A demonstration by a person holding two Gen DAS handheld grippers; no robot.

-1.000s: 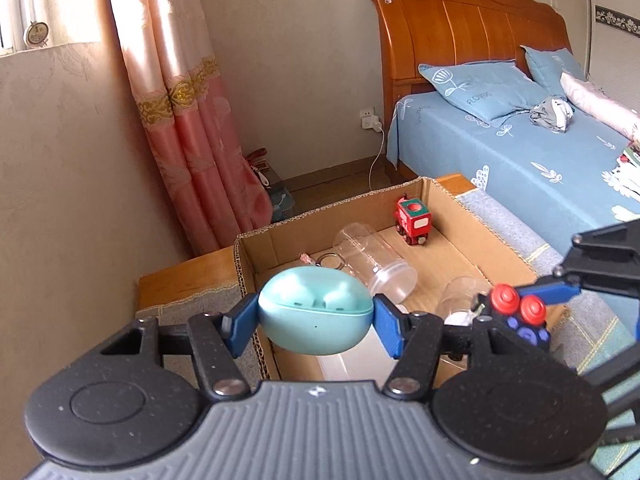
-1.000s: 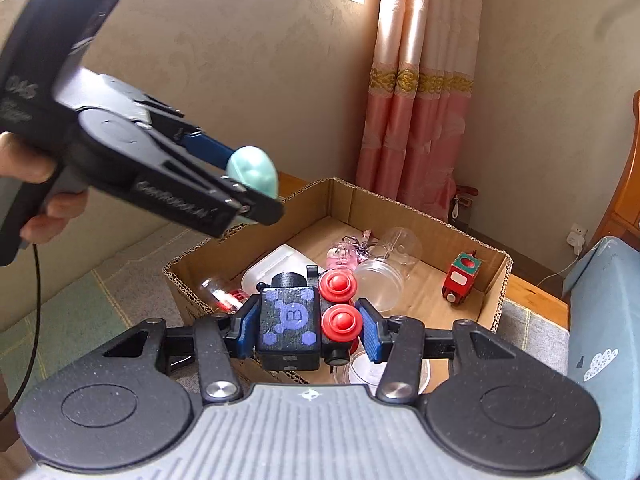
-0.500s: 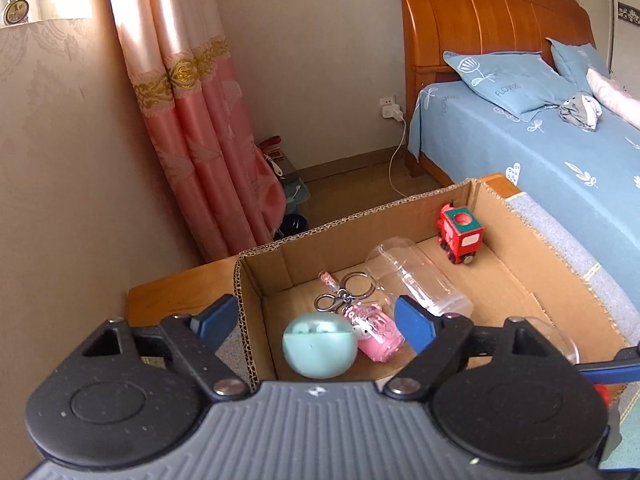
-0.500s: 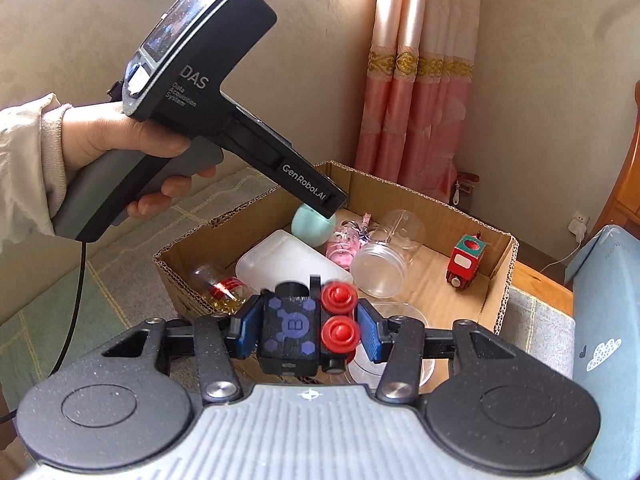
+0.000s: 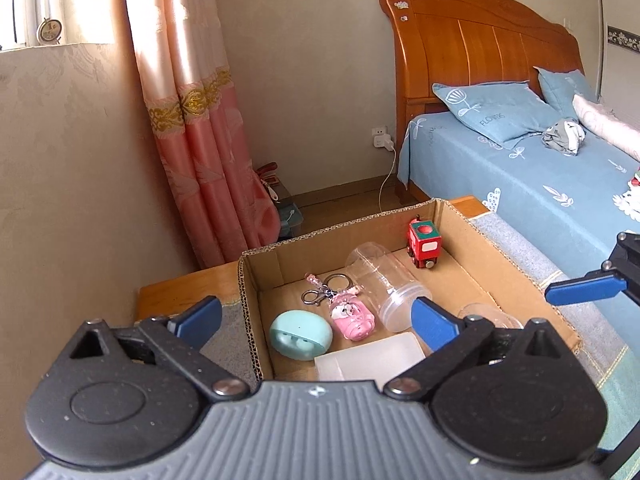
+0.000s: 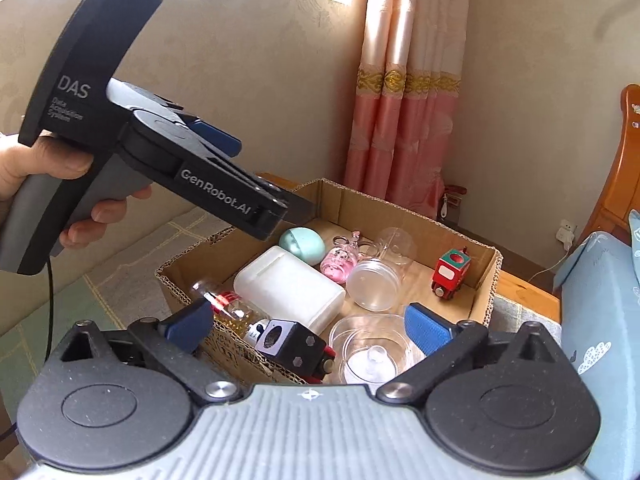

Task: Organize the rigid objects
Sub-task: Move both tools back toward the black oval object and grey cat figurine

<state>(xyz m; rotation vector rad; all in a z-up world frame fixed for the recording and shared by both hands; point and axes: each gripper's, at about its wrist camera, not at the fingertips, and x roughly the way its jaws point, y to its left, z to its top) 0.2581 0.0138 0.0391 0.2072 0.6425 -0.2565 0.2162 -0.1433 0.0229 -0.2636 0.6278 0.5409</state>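
Observation:
A cardboard box [image 5: 340,236] [image 6: 486,304] holds a teal earbud case [image 5: 300,335] [image 6: 306,245], a pink keychain [image 5: 352,316], a clear jar [image 5: 386,286] [image 6: 376,280], a red toy train [image 5: 423,245] [image 6: 450,271], a white plastic container [image 6: 288,286] and a small bottle [image 6: 228,308]. My left gripper [image 5: 316,320] is open and empty above the box's near left end. My right gripper [image 6: 308,326] is open; the black toy with red buttons [image 6: 298,346] lies tilted in the box's near corner just below it.
A clear lid [image 6: 372,354] lies in the box beside the black toy. A bed [image 5: 540,176] with blue sheets stands to the right, a pink curtain [image 5: 200,160] and beige wall behind. The box rests on a grey mat [image 6: 120,272].
The left gripper opened and dropped the teal earbud case into the box, then drew back. The right gripper opened and let the black toy fall into the box's near corner.

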